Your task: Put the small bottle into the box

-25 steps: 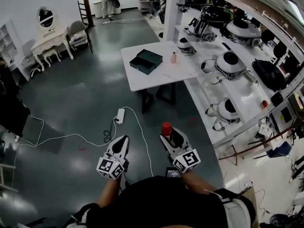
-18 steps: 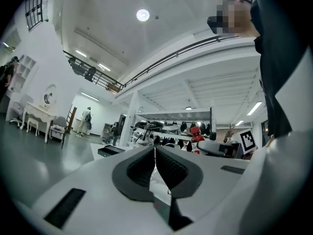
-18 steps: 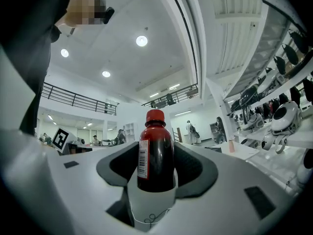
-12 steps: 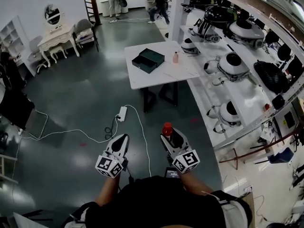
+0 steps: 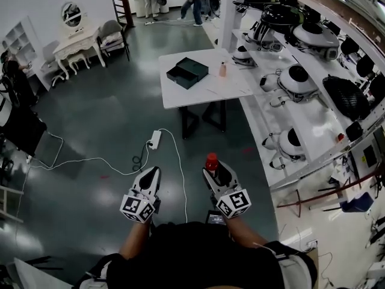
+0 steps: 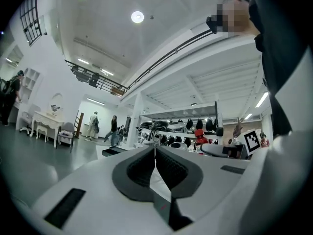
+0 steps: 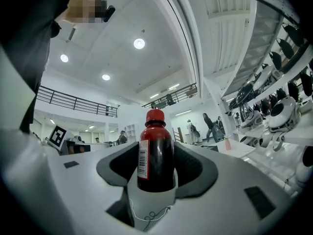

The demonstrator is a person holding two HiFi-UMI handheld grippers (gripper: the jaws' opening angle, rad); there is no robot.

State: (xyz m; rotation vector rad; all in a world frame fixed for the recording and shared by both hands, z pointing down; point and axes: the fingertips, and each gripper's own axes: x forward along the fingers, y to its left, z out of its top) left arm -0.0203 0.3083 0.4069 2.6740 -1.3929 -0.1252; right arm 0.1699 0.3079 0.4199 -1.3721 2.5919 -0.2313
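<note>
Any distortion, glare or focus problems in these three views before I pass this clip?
Head view: strong fisheye bends the shelving, pale sheen on the floor, otherwise sharp. Left gripper view: black vignetted corners, ceiling lamp blooms, the shut left gripper is sharp. Right gripper view: same vignette, blown-out lamps, small bottle in the right gripper crisp.

glossy plastic bottle (image 7: pixel 155 155), shiny smooth floor (image 5: pixel 108 131)
</note>
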